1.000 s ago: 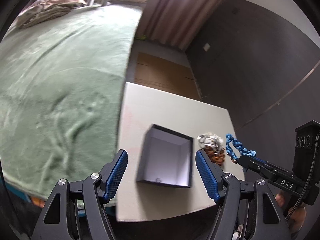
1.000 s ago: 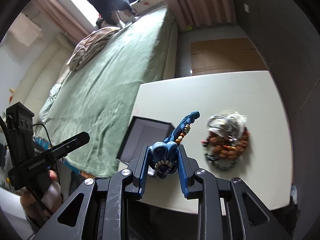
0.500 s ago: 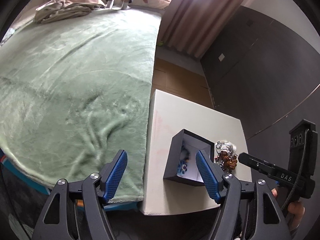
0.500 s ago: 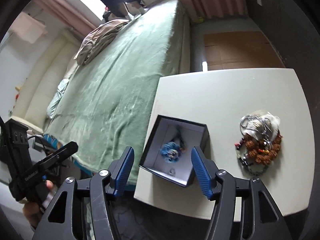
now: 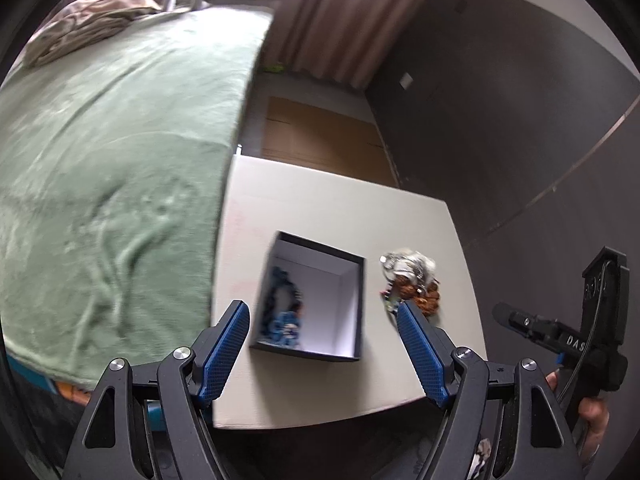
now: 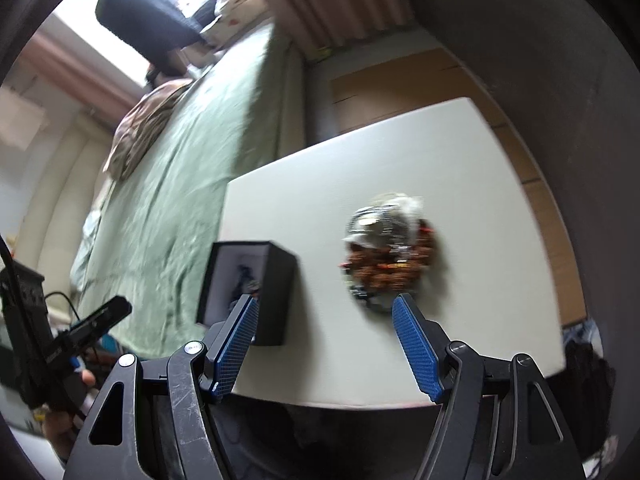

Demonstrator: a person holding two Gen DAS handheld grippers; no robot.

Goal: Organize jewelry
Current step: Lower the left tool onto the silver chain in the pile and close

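A black open box (image 5: 316, 300) with a white inside stands on the pale table (image 5: 320, 208). A blue braided bracelet (image 5: 282, 312) lies inside it at the left. A pile of brown bead and silver jewelry (image 5: 412, 284) lies on the table right of the box. My left gripper (image 5: 324, 316) is open and empty, above the near end of the box. My right gripper (image 6: 326, 312) is open and empty, above the table between the box (image 6: 252, 280) and the jewelry pile (image 6: 390, 256). The right gripper also shows at the right of the left wrist view (image 5: 520, 324).
A bed with a green blanket (image 5: 100, 160) runs along the table's left side. A dark wall (image 5: 500, 120) stands to the right. Flat cardboard (image 5: 320, 136) lies on the floor beyond the table. Curtains (image 5: 340, 12) hang at the back.
A second ago my right gripper was shut on the blue bracelet. It opened, the bracelet now lies in the box, and the right gripper has shifted right towards the jewelry pile.
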